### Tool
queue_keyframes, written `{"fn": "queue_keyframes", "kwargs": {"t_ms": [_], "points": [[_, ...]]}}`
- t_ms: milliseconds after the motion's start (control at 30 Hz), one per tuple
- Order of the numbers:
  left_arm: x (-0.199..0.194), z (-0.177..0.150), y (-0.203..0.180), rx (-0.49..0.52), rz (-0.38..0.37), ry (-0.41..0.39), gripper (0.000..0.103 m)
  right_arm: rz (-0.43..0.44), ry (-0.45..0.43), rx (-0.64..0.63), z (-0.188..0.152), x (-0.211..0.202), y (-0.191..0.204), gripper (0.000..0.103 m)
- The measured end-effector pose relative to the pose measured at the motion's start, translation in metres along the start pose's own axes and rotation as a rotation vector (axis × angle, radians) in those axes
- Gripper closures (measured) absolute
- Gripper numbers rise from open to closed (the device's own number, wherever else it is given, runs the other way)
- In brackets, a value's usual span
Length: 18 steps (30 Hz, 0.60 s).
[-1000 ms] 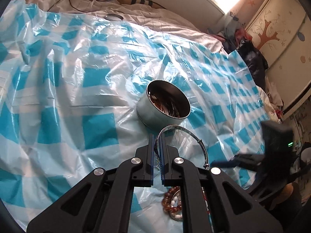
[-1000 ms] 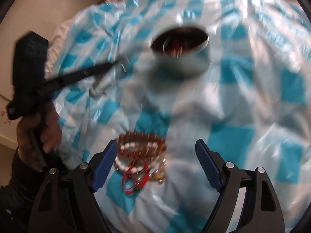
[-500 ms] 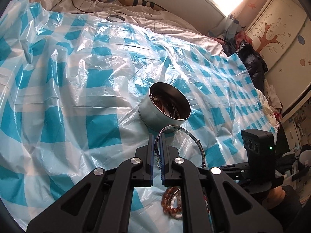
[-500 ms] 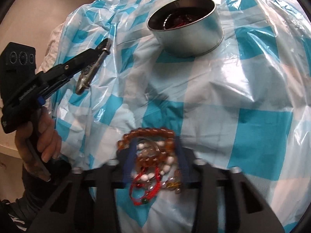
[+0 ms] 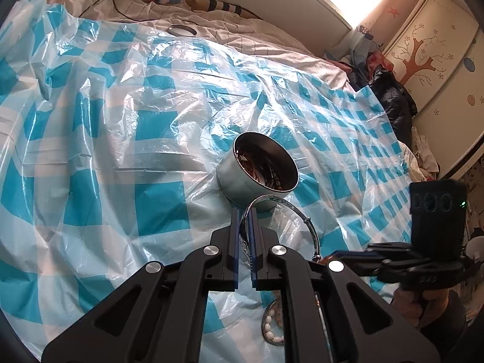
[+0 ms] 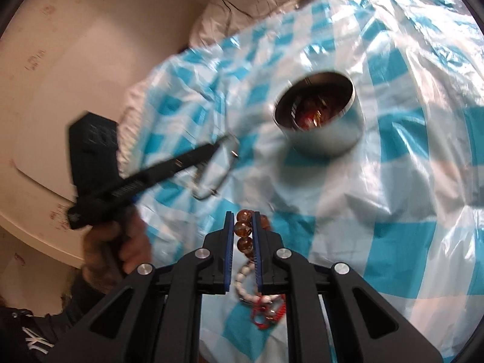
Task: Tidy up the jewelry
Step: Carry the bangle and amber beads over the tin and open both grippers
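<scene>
Landmark: a round metal tin (image 5: 257,175) stood open on the blue-checked plastic sheet (image 5: 121,121) spread over the bed, with jewelry lying tangled inside it.
Left tongs: the left gripper (image 5: 245,236) was closed tight on a thin silver bangle (image 5: 284,208), pinched edge-on between its blue pads, just short of the tin on the near side; the free arc of the bangle curved off to the right.
Loose pile: white beads (image 5: 272,329) and a red cord (image 6: 269,314) lay on the sheet nearer to me than the tin, under the tongs.
Right tongs: the right gripper (image 6: 244,239) was clamped on a string of amber beads (image 6: 243,230), three showing between its fingers, on the near side of the tin and well apart from it.
Far side of the tin: a flat metal lid (image 5: 181,30) lay on the pale bedsheet (image 5: 272,36).
</scene>
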<state>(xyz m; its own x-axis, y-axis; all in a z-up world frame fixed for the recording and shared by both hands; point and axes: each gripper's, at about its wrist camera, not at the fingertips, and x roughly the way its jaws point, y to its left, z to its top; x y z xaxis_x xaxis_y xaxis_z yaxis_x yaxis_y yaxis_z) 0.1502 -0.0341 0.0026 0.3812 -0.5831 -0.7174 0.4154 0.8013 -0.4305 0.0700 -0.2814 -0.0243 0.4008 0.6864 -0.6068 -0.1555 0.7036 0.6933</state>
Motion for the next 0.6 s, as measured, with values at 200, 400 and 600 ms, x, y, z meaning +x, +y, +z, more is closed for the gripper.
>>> {"fn": "queue_keyframes", "kwargs": {"t_ms": [200,400,600], "points": [[0.006,-0.001,-0.002,0.01,0.0,0.01,0.098,-0.037,-0.037,0.037,0.004,-0.009,-0.01,0.091],[0.011,-0.001,-0.005,0.011,-0.001,0.012,0.098,0.004,-0.124,0.067,0.01,-0.027,-0.014,0.091],[0.013,0.001,-0.009,0.01,-0.002,-0.007,0.098,0.061,-0.251,0.09,0.018,-0.05,-0.019,0.091]]}}
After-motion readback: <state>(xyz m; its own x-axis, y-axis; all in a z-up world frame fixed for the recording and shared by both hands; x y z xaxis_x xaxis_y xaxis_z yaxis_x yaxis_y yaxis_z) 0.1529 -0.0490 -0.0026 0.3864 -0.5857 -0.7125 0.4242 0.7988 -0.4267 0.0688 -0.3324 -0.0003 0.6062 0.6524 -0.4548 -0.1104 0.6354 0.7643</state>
